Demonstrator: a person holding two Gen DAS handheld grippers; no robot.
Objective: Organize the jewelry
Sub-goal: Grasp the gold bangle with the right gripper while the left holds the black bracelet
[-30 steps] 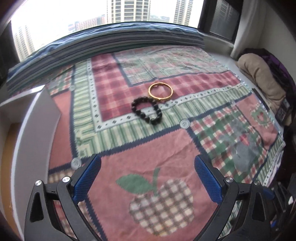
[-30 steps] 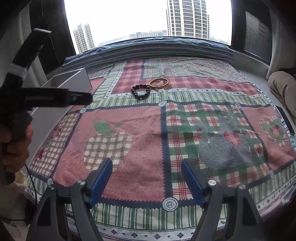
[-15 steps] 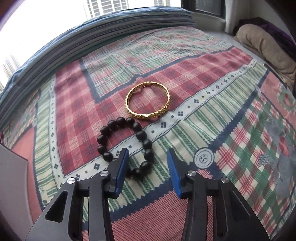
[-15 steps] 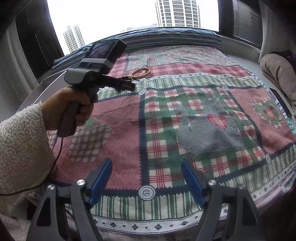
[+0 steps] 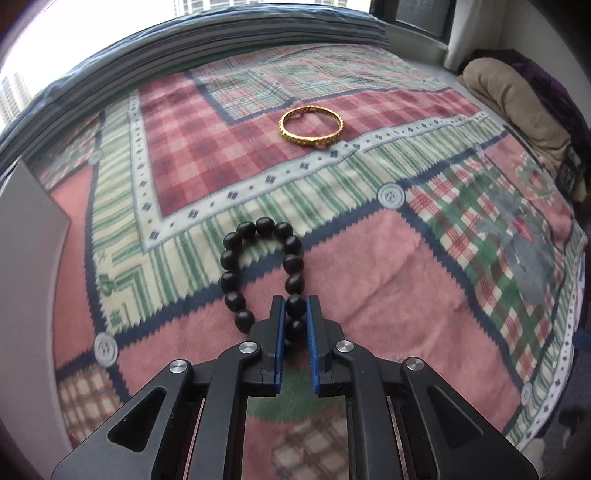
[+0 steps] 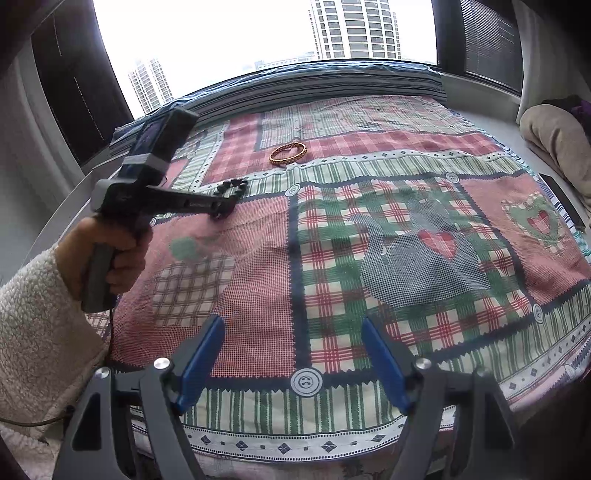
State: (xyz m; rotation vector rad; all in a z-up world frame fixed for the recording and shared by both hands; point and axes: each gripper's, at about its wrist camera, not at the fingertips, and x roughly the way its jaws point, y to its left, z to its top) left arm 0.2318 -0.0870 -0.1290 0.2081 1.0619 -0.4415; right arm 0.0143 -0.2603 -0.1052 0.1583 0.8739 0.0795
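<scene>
Left wrist view: the left tool [image 5: 295,308] is clenched on the black bead bracelet [image 5: 260,266], its blue pads [image 5: 279,332] pressing one bead at the near end of the loop. The rest of the loop reaches away from the fingers over the patchwork blanket [image 5: 369,280], above a green-striped band and a pink panel. The gold bangle [image 5: 311,126] lies flat farther off on a red plaid square, well apart from the beads. A white box wall [image 5: 26,258] stands along the left edge, and a beige cushion [image 5: 517,99] sits at the far right.

Right wrist view: the right tool [image 6: 293,360] is released, its blue pads [image 6: 199,354] spread wide above the near edge of the blanket [image 6: 406,258], grasping nothing. To the left, a hand [image 6: 110,254] in a fleecy white sleeve [image 6: 37,325] holds the left tool [image 6: 221,208], whose tip grips the bead bracelet [image 6: 232,186]. The gold bangle [image 6: 288,152] rests beyond it, nearer the window [image 6: 229,33].
</scene>
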